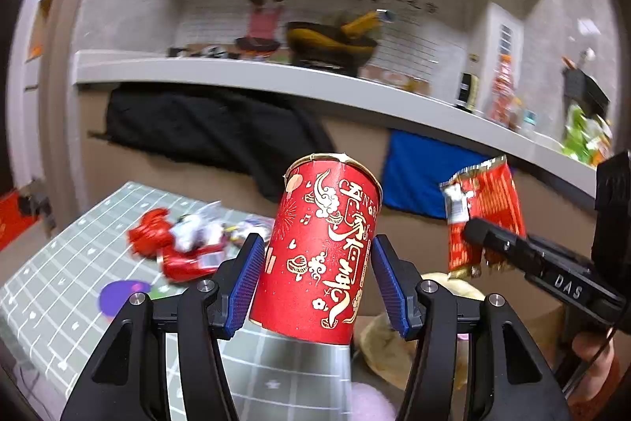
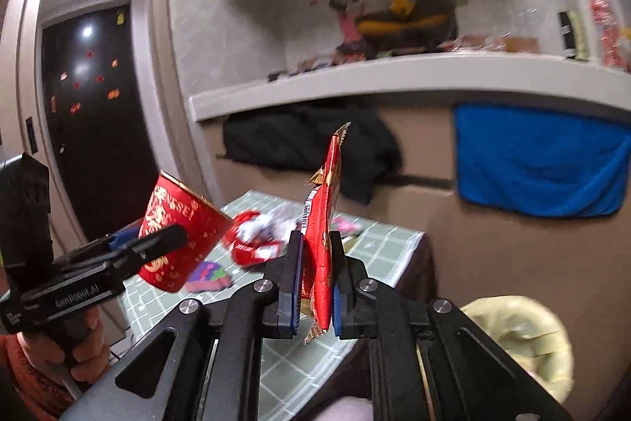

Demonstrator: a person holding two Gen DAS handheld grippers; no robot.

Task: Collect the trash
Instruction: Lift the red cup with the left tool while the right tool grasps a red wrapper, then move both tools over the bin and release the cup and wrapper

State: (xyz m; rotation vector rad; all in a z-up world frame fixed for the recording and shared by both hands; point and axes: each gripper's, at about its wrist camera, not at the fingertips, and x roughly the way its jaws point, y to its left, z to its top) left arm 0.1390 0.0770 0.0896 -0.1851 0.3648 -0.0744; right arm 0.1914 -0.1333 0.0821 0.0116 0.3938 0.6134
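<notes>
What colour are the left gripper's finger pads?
Blue, ribbed pads, clearest in the left wrist view.

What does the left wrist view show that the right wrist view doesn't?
Only the left wrist view shows the printed front of the red cup in the left claw.

Only the right wrist view shows the dark door and the right claw shut on the red wrapper.

Both show the cup, wrapper, blue towel and table trash.

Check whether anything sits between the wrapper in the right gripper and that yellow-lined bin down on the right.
Nothing visible does. The red wrapper is pinched in the right gripper above the table's edge, and the yellow-lined bin sits open below and to its right, with only air between.
</notes>
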